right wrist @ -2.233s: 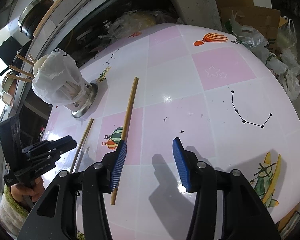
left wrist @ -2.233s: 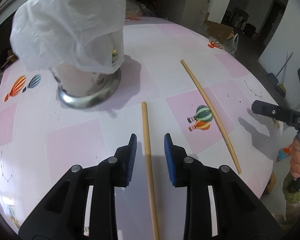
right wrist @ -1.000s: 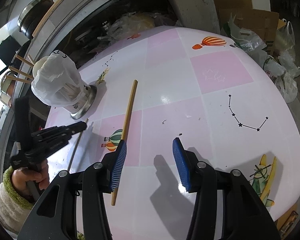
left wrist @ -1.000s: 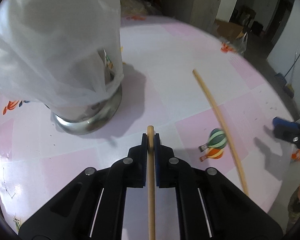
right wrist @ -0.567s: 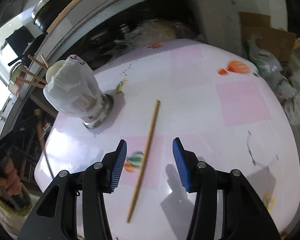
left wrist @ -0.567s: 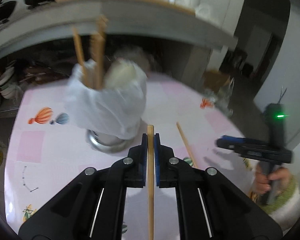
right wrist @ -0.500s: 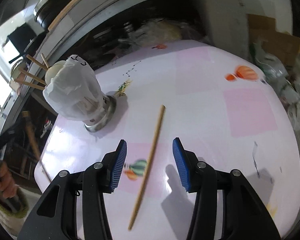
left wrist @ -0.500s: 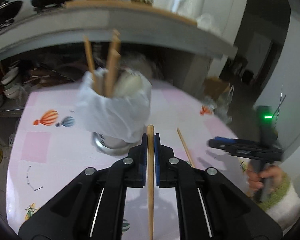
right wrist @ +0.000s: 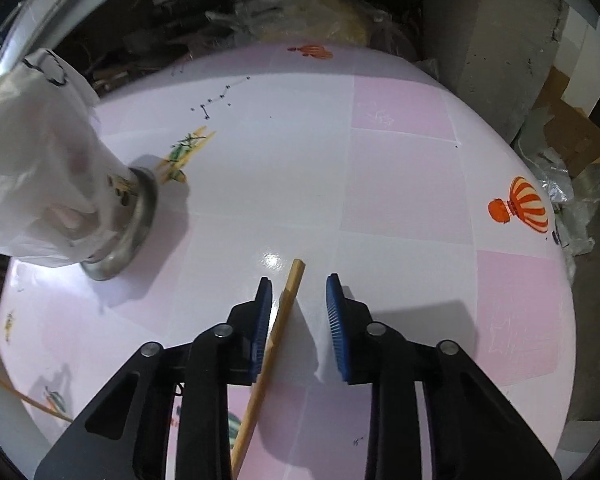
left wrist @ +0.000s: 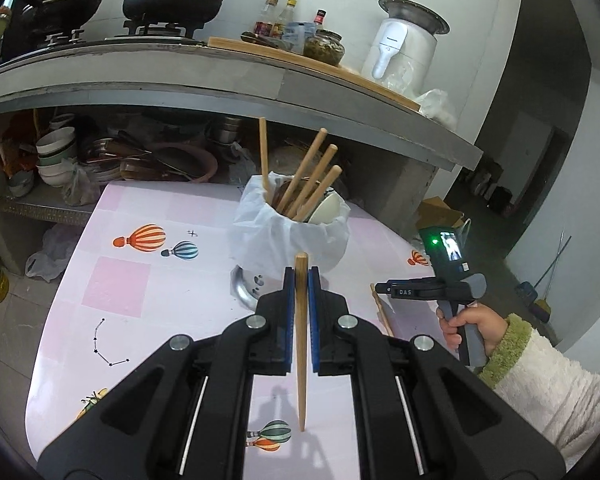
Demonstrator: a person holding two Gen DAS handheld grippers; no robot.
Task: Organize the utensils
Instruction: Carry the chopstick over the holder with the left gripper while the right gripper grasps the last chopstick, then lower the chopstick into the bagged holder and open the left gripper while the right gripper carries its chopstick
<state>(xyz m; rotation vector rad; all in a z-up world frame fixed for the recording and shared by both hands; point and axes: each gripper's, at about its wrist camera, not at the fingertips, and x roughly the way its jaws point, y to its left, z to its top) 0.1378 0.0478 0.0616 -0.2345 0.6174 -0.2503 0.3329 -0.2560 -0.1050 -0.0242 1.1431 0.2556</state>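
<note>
Left wrist view is showing the left gripper (left wrist: 301, 276) clamping a chopstick (left wrist: 301, 344), while the right gripper (right wrist: 296, 300) is straddling, jaws apart, another chopstick (right wrist: 274, 344) partly hidden below.

Left gripper (left wrist: 298, 280) jaws clamped; right gripper (right wrist: 296, 312) jaws spread.

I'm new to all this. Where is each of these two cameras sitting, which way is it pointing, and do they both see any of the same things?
Left wrist: sits on the left gripper, lifted and facing the kitchen counter; shows its black fingers shut on a chopstick, plus the person's right hand.
Right wrist: sits on the right gripper, tilted down at the pink table; its open fingers straddle a second chopstick.
Shared: the bag-covered utensil holder, the table and the second chopstick.
</note>
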